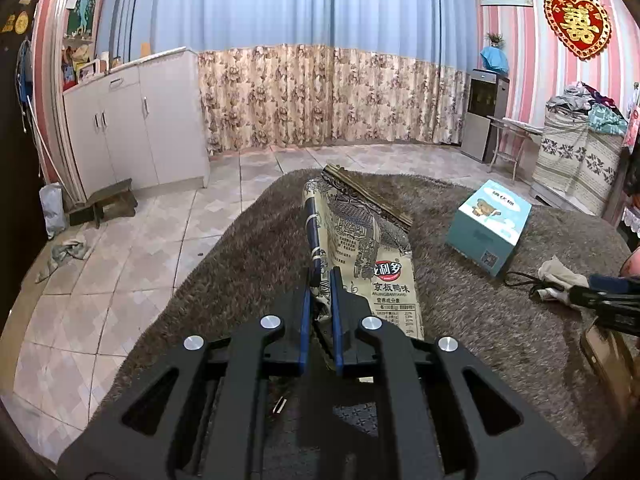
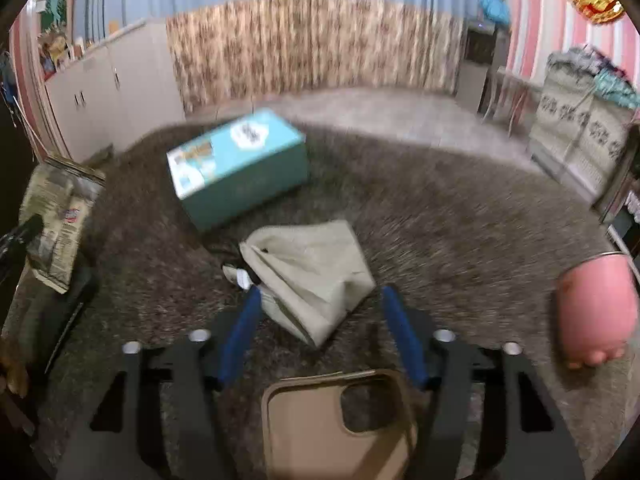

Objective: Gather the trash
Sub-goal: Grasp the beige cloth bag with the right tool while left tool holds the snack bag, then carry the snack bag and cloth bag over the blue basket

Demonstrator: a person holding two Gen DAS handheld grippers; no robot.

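The snack bag point(image 1: 360, 248), printed beige with a red logo, is clamped at its lower edge between the blue fingers point(image 1: 306, 312) of the left gripper point(image 1: 322, 276); the fingers stand nearly together on the thin film. The bag rises away from the gripper over the shaggy brown surface point(image 1: 248, 248), its torn dark top edge farthest off. In the right wrist view the same bag point(image 2: 56, 208) shows at the far left, with the left gripper's dark tip in front of it.

A crumpled beige bag point(image 2: 316, 276) with a black drawstring lies on the surface point(image 2: 440, 220) just ahead of the right gripper point(image 2: 320, 300). That gripper's blue fingers point(image 2: 244, 320) stand apart on either side of the bag's near end; the picture is blurred, and the pads do not appear to press on it. In the left wrist view this beige bag point(image 1: 560, 276) lies at the right, with the right gripper point(image 1: 608, 300) reaching in beside it.

A teal box point(image 2: 240, 164) sits on the surface just behind the beige bag, apart from the snack bag. A tan phone case point(image 2: 340, 420) lies under the right gripper's body, camera cut-out showing. A pink piggy bank point(image 2: 596, 308) stands at the right, well apart from the rest.

Beyond the surface are a tiled floor point(image 1: 120, 260), white cabinets point(image 1: 136, 128) and floral curtains point(image 1: 320, 96).
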